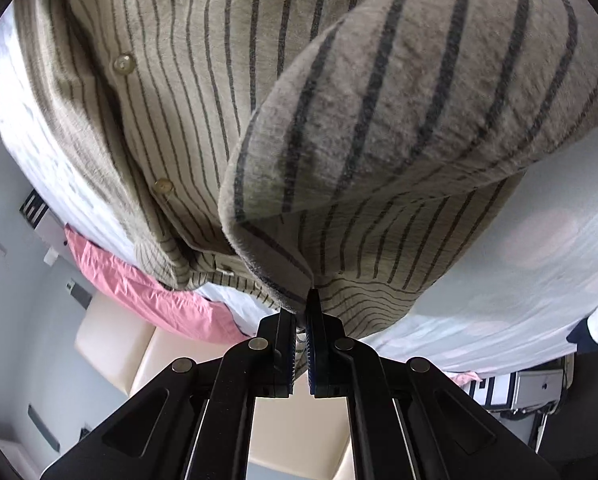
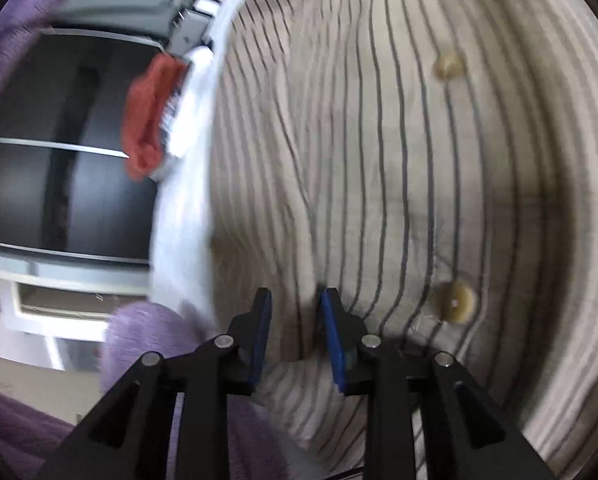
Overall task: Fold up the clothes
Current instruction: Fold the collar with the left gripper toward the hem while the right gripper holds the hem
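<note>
A beige shirt with thin dark stripes (image 1: 171,92) and pale buttons lies spread on a white sheet (image 1: 519,264). My left gripper (image 1: 302,308) is shut on the shirt's edge, where a flap (image 1: 419,100) is lifted and curls over the garment toward the upper right. In the right wrist view the same striped shirt (image 2: 379,160) fills most of the picture. My right gripper (image 2: 295,300) stands open just over it, its blue pads (image 2: 333,332) apart with a crease of the cloth running into the gap. That view is blurred by motion.
A pink garment (image 1: 147,296) lies at the sheet's edge on the left, above a cream seat (image 1: 119,344). A purple garment (image 2: 151,344) hangs near my right gripper. A red cloth (image 2: 147,120) sits by the sheet's edge (image 2: 187,208), with dark furniture (image 2: 59,160) beyond.
</note>
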The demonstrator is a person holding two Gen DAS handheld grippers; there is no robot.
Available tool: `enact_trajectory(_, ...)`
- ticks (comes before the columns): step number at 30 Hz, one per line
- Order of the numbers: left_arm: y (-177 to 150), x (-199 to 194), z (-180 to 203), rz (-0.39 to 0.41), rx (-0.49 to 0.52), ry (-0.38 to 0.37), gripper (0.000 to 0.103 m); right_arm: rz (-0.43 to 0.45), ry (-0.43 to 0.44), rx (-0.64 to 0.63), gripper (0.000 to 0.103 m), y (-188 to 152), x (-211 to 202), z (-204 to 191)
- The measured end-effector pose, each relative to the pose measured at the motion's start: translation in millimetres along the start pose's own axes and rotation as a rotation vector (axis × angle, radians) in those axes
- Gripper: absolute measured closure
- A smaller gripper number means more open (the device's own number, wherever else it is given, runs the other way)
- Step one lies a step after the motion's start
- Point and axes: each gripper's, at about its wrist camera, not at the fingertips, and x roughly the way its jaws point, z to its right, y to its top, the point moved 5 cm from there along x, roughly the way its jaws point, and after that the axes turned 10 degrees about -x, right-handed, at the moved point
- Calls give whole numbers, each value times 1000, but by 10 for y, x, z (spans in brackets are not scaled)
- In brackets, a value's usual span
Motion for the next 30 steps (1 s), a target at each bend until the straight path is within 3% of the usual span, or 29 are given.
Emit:
enact_trajectory(1,-13,-12,25,-3,-2,3,99,-8,-12,-2,80,-1,45,0)
enact_trajectory(3,-39,-29,73,-7,0,8,99,-7,-11,-2,100,3,62,-18)
enact_trajectory(13,13,12,35,19,74,-36,99,0,75,4,101,-163,-298,-179)
enact_trajectory(24,344,359,-563,52,102,-14,99,24,169,-19,102,-360,-539,-283)
enact_trajectory(30,553,520,-774,62,82,1,99,46,157,-16,102,-481,-710,-172)
